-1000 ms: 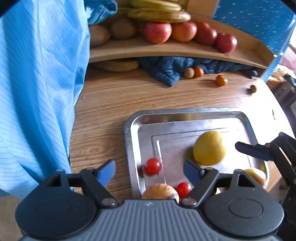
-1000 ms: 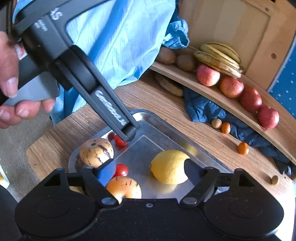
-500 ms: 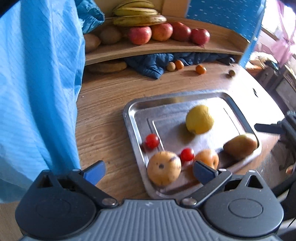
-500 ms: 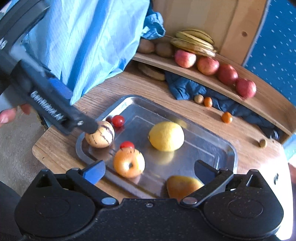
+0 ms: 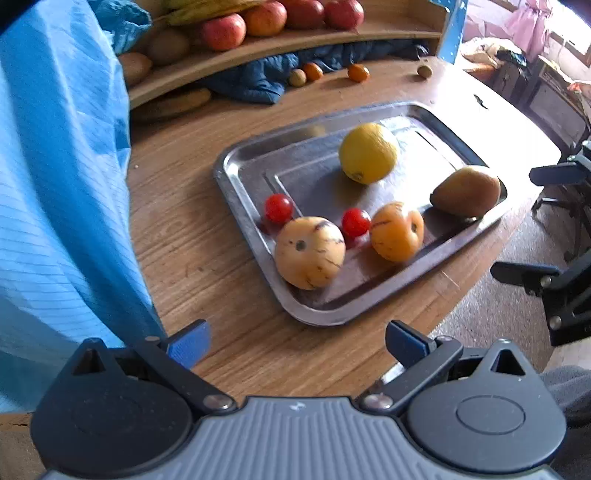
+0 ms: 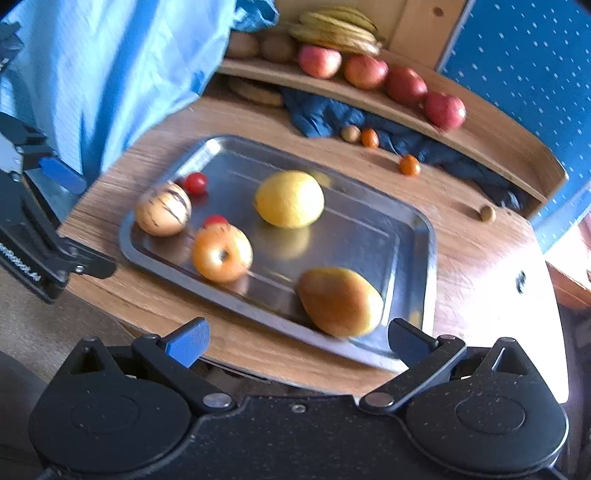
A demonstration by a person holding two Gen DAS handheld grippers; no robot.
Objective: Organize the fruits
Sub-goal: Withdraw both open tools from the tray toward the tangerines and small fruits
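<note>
Both drawn back from the tray (image 5: 236, 192); left gripper (image 5: 295, 339) and right gripper (image 6: 295, 339) just spread wide, nothing between. Lemon (image 6: 290, 199), mango (image 6: 340, 301), striped fruits left resting on it. Placement apparently finished.

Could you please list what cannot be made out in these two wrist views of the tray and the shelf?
- Bananas: left wrist view, cut off by the top edge.
- Flat brown item under the shelf: right wrist view, shadowed, kind unclear.
- Small brown fruit: right wrist view, too small to identify.
- Mango: right wrist view, blurred.
</note>
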